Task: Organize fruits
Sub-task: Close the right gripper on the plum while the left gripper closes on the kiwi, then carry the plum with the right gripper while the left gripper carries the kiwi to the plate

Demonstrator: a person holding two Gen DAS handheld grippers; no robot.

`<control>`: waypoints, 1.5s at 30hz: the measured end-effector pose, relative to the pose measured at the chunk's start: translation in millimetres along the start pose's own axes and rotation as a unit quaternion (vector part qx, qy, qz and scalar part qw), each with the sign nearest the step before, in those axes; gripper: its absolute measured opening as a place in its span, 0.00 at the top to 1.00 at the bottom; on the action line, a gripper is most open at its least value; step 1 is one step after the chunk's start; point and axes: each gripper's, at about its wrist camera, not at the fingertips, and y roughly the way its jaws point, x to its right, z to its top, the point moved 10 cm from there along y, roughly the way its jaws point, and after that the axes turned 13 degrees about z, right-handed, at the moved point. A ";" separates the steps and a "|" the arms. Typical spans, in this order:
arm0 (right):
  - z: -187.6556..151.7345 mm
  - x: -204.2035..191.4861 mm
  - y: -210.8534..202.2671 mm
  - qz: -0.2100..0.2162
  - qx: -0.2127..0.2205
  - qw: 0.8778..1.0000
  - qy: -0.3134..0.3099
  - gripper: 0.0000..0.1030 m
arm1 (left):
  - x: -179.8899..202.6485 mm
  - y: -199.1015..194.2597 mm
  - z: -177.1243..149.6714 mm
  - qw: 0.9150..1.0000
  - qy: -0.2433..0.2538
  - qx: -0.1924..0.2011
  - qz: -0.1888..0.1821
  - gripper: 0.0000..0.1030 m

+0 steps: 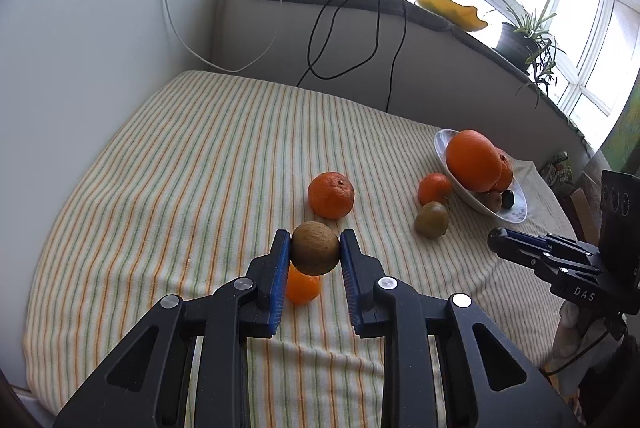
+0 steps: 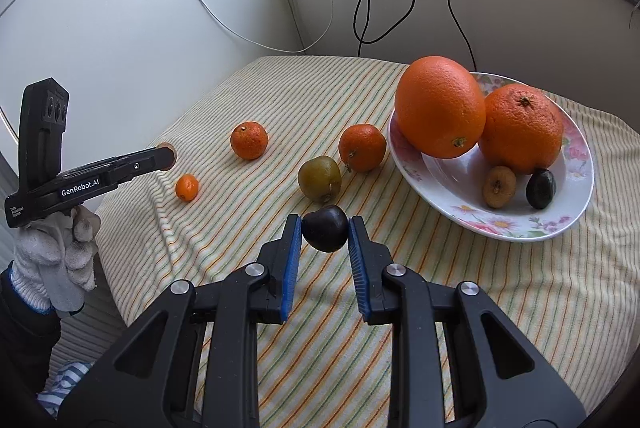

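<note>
**Right-wrist view: two small fruits lifted, plate partly filled**

Right-wrist view shows our right gripper clamped on a dark plum-like fruit, held clear of the striped cloth. We judge it is bound for the floral plate at two o'clock. In the left-wrist view our left gripper pinches a brown round fruit the same way, by its sides, so it cannot roll out.

The plate holds four pieces: one large orange, one smaller orange, one brown fruit and one dark fruit.

On the cloth lie four more: two tangerines, one tiny kumquat and one green-brown kiwi at twelve o'clock from the right gripper. Counting the two held, six are still to be plated.
</note>
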 end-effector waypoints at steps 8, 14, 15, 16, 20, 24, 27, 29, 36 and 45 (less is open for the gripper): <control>5.1 19.9 -34.7 -0.010 0.030 0.999 0.016 0.76 | 36.9 -6.8 4.3 0.999 0.017 0.007 -0.027 0.77; 7.8 34.2 -56.5 -0.027 0.046 0.998 0.021 0.76 | 68.1 -10.7 8.0 0.998 0.035 0.012 -0.046 0.77; 8.9 36.5 -59.4 -0.030 0.049 0.998 0.021 0.76 | 73.3 -10.9 9.0 0.998 0.038 0.013 -0.049 0.77; 11.3 39.3 -61.6 -0.031 0.051 0.998 0.022 0.76 | 78.5 -11.3 9.7 0.998 0.042 0.013 -0.052 0.77; 15.8 48.6 -74.2 -0.041 0.060 0.997 0.023 0.76 | 101.9 -13.0 12.0 0.996 0.057 0.016 -0.066 0.77; 20.5 60.1 -82.9 -0.050 0.069 0.996 0.027 0.76 | 128.8 -13.7 14.5 0.994 0.074 0.020 -0.079 0.77; 22.9 69.5 -87.1 -0.057 0.073 0.995 0.030 0.76 | 148.5 -12.3 16.4 0.992 0.086 0.021 -0.089 0.77; 23.9 76.0 -90.0 -0.061 0.075 0.995 0.032 0.76 | 161.5 -11.1 17.8 0.991 0.094 0.023 -0.094 0.77; 29.2 100.3 -98.3 -0.077 0.082 0.993 0.038 0.76 | 193.8 -0.5 17.2 0.988 0.110 0.018 -0.104 0.77; 36.1 132.7 -94.3 -0.085 0.086 0.991 0.054 0.76 | 220.0 13.5 13.6 0.986 0.126 0.013 -0.105 0.77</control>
